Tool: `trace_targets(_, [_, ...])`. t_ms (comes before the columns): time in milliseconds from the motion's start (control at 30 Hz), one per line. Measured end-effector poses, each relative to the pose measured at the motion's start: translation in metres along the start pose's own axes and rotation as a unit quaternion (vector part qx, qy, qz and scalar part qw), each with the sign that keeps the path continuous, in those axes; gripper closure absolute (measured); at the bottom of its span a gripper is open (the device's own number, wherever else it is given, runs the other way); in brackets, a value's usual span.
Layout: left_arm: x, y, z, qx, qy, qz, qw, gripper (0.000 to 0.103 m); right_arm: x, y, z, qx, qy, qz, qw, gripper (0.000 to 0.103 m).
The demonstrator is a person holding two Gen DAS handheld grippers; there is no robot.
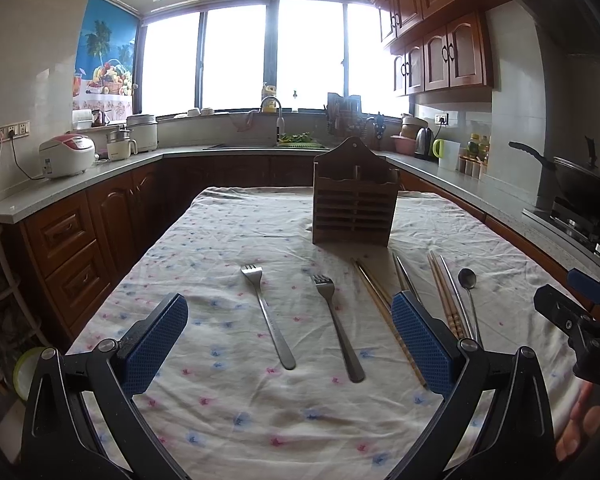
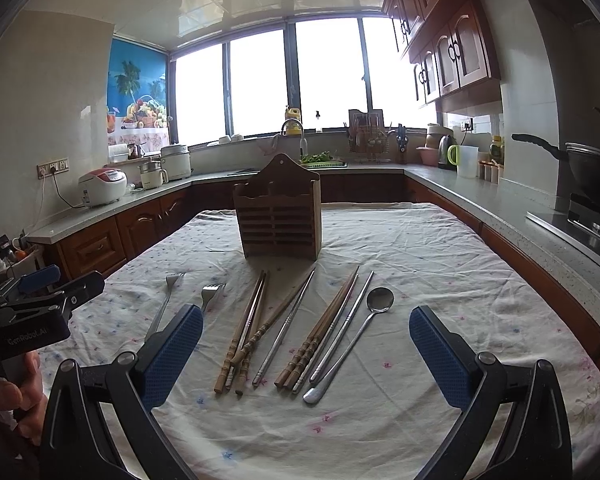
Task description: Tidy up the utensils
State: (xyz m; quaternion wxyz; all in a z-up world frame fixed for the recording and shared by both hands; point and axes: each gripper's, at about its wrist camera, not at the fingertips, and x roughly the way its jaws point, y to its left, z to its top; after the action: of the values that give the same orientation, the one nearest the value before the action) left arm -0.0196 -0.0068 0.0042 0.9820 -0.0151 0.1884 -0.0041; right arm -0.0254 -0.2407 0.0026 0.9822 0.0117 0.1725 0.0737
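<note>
Hovering over a floral tablecloth [image 1: 228, 412], left gripper [image 1: 290, 344] spread fully wide and gripping nothing, right gripper [image 2: 306, 350] likewise wide and empty, lying between them two forks [image 1: 332, 320], wooden chopsticks [image 2: 320, 332], metal chopsticks [image 2: 286, 328], a spoon [image 2: 364, 320], standing beyond them a wooden utensil holder [image 2: 278, 210].

Wooden slotted holder [image 2: 278, 216] upright mid-table, empty. In front, flat on cloth: two steel forks [image 1: 269, 314] leftmost, wooden and steel chopsticks [image 2: 284, 332] fanned beside, spoon [image 2: 354, 336] rightmost.
</note>
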Motion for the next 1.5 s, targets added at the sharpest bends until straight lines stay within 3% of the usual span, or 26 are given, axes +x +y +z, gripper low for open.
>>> trace_targets(633, [0.015, 0.001, 0.001, -0.005, 0.032, -0.014, 0.9994, 0.000, 0.010, -0.010, 0.000, 0.006, 0.023, 0.001, 1.000, 0.000])
trace_targets(1000, [0.058, 0.006, 0.023, -0.034, 0.105, -0.041, 0.9931, 0.000, 0.027, -0.027, 0.014, 0.030, 0.042, 0.004, 0.999, 0.000])
trace_targets(1167, [0.087, -0.002, 0.044, -0.026, 0.136, -0.060, 0.9885, 0.007, 0.042, -0.038, 0.025, 0.040, 0.064, 0.007, 0.997, 0.001])
trace_targets(1267, [0.107, -0.008, 0.054, -0.021, 0.157, -0.079, 0.9842, 0.012, 0.055, -0.045, 0.033, 0.053, 0.081, 0.015, 0.995, 0.007])
trace_targets(1500, [0.153, -0.029, 0.068, 0.000, 0.208, -0.109, 0.9720, 0.025, 0.099, -0.065, 0.047, 0.102, 0.133, 0.052, 0.984, 0.035])
